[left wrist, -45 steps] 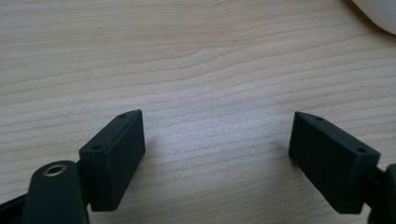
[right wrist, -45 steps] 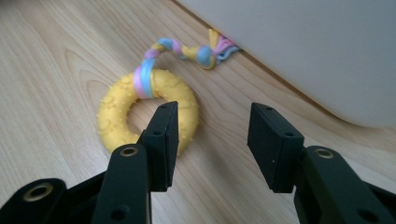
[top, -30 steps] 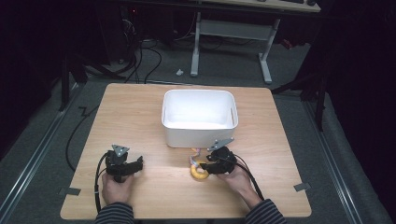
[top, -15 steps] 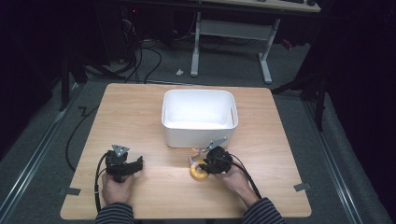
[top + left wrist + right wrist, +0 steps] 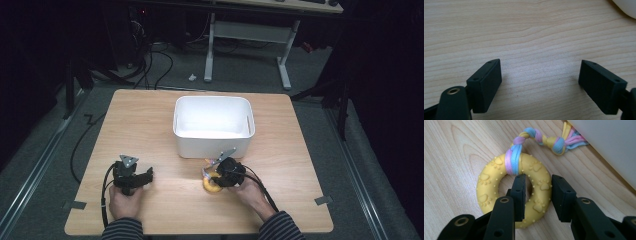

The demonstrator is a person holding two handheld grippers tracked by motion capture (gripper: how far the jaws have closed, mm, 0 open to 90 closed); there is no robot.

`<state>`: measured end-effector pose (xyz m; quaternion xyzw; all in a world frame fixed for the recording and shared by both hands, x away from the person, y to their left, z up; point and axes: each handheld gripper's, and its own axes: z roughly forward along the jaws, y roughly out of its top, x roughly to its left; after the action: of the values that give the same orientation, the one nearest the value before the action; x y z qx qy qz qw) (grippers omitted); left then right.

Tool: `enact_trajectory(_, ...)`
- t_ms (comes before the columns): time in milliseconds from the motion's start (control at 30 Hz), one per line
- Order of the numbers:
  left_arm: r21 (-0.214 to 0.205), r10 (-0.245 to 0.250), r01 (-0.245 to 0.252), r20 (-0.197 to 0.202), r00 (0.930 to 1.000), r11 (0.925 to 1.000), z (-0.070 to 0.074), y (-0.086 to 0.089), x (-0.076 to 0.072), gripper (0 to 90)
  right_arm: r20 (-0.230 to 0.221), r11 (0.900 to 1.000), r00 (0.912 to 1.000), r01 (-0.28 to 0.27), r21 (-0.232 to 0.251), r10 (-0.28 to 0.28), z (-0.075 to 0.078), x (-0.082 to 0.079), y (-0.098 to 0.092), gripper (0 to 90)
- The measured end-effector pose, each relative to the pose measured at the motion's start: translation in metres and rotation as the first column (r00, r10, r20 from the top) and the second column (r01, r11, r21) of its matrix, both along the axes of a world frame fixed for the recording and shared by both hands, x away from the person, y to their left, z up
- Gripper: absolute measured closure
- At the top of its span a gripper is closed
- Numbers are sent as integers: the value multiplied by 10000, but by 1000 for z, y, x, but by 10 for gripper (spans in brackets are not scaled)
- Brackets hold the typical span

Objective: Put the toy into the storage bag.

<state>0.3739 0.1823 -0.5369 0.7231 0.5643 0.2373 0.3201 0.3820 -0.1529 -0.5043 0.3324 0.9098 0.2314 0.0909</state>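
Observation:
A yellow rubber ring toy (image 5: 489, 192) with paw prints lies flat on the wooden table (image 5: 150, 120), just in front of the white bin (image 5: 212, 145). A knotted pastel rope (image 5: 554, 141) is tied to the ring and runs toward the bin wall. My right gripper (image 5: 537, 178) is shut on the ring's near side, one jaw in the hole and one outside. In the high view the right gripper (image 5: 216, 176) sits over the ring (image 5: 210, 187). My left gripper (image 5: 540, 62) is open over bare wood and holds nothing. In the high view the left gripper (image 5: 149, 176) sits at the front left.
The white bin's corner (image 5: 627, 6) shows at the top right of the left gripper view, and its wall (image 5: 614, 145) stands close beside the ring. Cables trail from both grippers toward the table's front edge. Tape marks lie at the front corners.
My right gripper has edged slightly left onto the ring. The left gripper and the bin have not moved.

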Motion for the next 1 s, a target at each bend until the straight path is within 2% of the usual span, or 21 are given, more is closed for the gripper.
enact_trajectory(133, 7, 8, -8, 5, 10000, 10000, 0, 0, 0, 190, 219, 9999, 9997, -83, 67, 81, 1, -4, -1, 666)
enact_trajectory(267, 6, 6, -6, 1, 10000, 10000, 0, 0, 0, 190, 313, 9965, 9995, -51, 835, 25, 5, -9, -8, 667)
enact_trajectory(367, 7, 6, -6, 1, 10000, 10000, 0, 0, 0, 190, 458, 9961, 9987, -241, 845, 203, 8, -11, -10, 668)
enact_trajectory(400, 6, 7, -7, 1, 10000, 10000, 0, 0, 0, 191, 494, 9959, 9986, -241, 876, 198, 11, -14, -11, 668)
enact_trajectory(433, 6, 17, -17, 8, 10000, 10000, 0, 0, 0, 190, 629, 9929, 9976, -342, 1139, 271, 19, -19, -15, 668)
enact_trajectory(467, 6, 17, -17, 8, 10000, 10000, 0, 0, 0, 190, 629, 9929, 9976, -342, 1139, 271, 19, -19, -15, 668)
enact_trajectory(500, 7, 19, -19, 5, 10000, 10000, 0, 0, 0, 190, 837, 9901, 9956, -519, 1307, 412, 28, -24, -19, 668)
enact_trajectory(533, 9, 17, -18, 5, 10000, 10000, 0, 0, 0, 190, 837, 9901, 9956, -519, 1307, 412, 28, -24, -19, 668)
enact_trajectory(567, 4, 16, -16, 5, 10000, 10000, 0, 0, 0, 190, 1075, 9875, 9926, -719, 1404, 570, 36, -29, -23, 668)
enact_trajectory(733, 9, 5, -5, -1, 10000, 10000, 0, 0, 0, 190, 1207, 9856, 9893, -986, 1372, 821, 46, -37, -29, 668)
enact_trajectory(833, 5, 10, -10, 3, 10000, 10000, 0, 0, 0, 190, 1364, 9855, 9872, -1016, 1357, 829, 52, -42, -35, 668)
enact_trajectory(1000, 14, -4, 4, -9, 10000, 10000, 0, 0, 0, 190, 1422, 9812, 9866, -1034, 1629, 804, 62, -45, -46, 668)
